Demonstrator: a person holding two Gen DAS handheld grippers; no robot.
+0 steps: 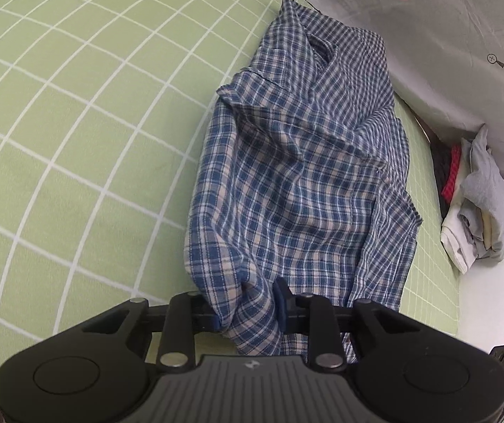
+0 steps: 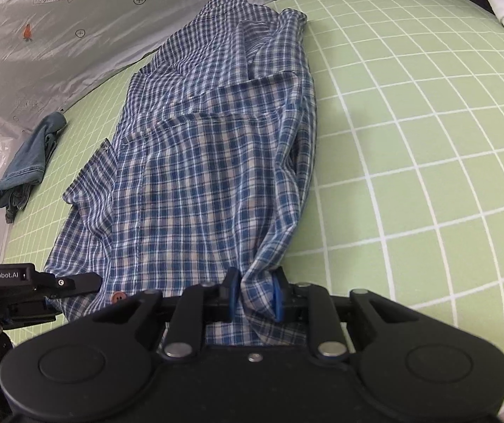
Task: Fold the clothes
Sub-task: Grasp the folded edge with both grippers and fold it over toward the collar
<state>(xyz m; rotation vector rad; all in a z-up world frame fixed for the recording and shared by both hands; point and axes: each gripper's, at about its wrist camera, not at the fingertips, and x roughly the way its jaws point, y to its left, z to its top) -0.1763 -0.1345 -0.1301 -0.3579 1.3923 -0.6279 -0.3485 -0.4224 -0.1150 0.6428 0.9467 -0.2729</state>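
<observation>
A blue and white plaid shirt (image 1: 304,162) lies lengthwise on a green grid-patterned sheet (image 1: 75,123), partly folded with its collar at the far end. My left gripper (image 1: 248,303) is shut on a bunched near edge of the shirt. In the right wrist view the same plaid shirt (image 2: 209,162) stretches away from me, and my right gripper (image 2: 253,296) is shut on its near right edge, the cloth pinched between the blue pads (image 2: 232,292). The left gripper's body (image 2: 33,282) shows at the left edge of that view.
A white printed cover (image 1: 445,35) runs along the far side of the bed. A pile of grey, white and red clothes (image 1: 477,194) sits at the right. A folded denim piece (image 2: 26,162) lies at the left on the green sheet (image 2: 410,141).
</observation>
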